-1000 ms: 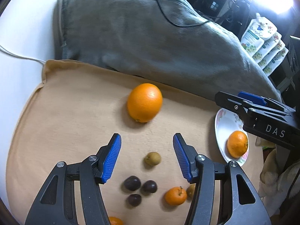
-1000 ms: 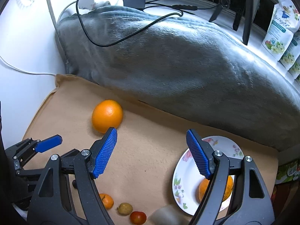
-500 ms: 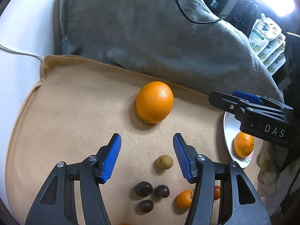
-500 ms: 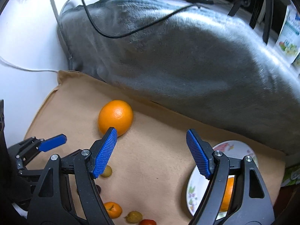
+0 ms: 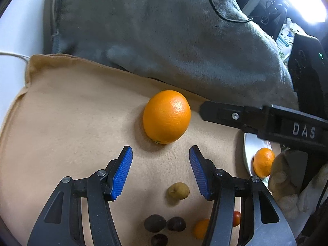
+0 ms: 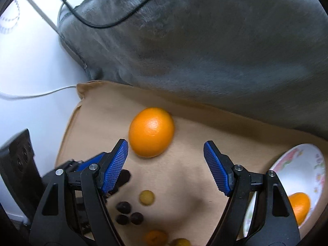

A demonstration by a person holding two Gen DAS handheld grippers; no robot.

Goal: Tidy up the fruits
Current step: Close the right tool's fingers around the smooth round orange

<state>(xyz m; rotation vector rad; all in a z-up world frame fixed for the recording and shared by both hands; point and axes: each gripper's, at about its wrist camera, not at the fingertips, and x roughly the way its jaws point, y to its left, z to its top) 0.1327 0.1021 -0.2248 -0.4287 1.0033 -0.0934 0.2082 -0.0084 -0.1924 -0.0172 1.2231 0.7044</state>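
A large orange lies on the tan cloth, just beyond my open, empty left gripper. In the right wrist view the same orange sits just ahead of my open, empty right gripper, nearer its left finger. A floral plate at the right holds a small mandarin; the mandarin also shows in the left wrist view. Small fruits lie near me: a yellow-green one, dark plums, a small orange one, a red one.
A grey blanket with a black cable across it rises behind the cloth. A white cable runs over the white surface at the left. Food pouches stand at the far right. The right gripper's finger reaches in beside the orange.
Both grippers have moved forward towards the large orange, which now looks larger and closer. The right gripper has swung left, so the plate has slid to the frame's right edge. Both stay open.
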